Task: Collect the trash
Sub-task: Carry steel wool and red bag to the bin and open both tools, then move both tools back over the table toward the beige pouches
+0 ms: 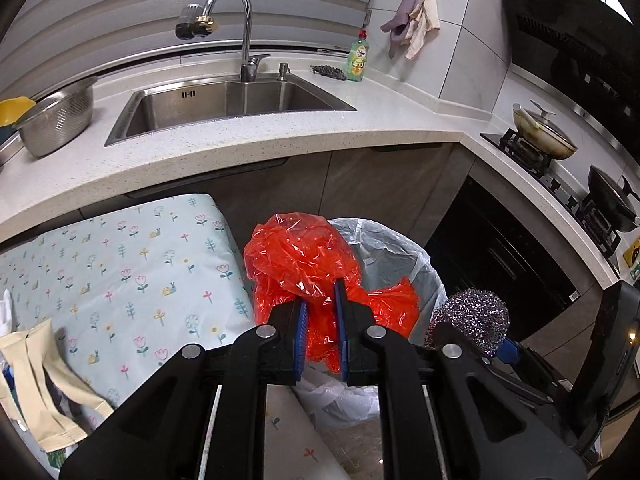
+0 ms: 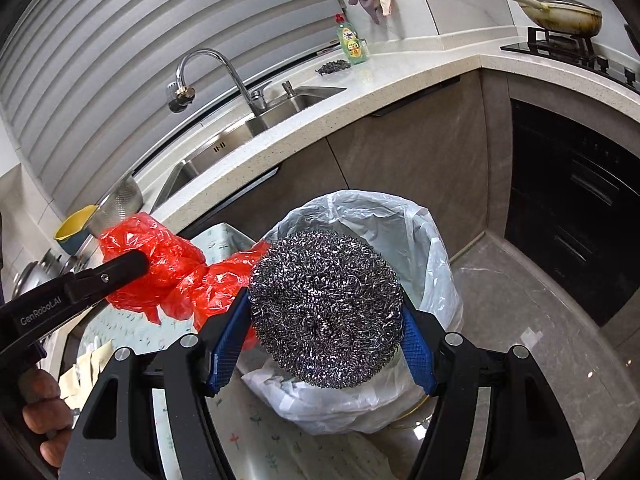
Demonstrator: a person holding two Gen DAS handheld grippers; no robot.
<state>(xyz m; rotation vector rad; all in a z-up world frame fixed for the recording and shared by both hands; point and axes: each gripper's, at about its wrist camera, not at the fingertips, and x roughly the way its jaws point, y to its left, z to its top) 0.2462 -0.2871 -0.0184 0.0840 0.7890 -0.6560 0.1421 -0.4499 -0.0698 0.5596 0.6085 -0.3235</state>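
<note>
My left gripper [image 1: 321, 298] is shut on a crumpled red plastic bag [image 1: 300, 254] and holds it in the air at the left rim of a bin lined with a white plastic bag [image 1: 400, 252]. The red bag also shows in the right wrist view [image 2: 160, 264]. My right gripper [image 2: 325, 308] is shut on a round steel wool scourer [image 2: 325, 312] and holds it above the lined bin [image 2: 432, 248]. The scourer shows at the right in the left wrist view [image 1: 472, 316].
A small table with a floral cloth [image 1: 120, 272] stands left of the bin and carries beige packets [image 1: 44, 384]. Behind are the counter [image 1: 248, 148], the sink [image 1: 224, 104], a colander [image 1: 56, 120], a dish soap bottle [image 1: 358, 58] and a stove with pans [image 1: 544, 132].
</note>
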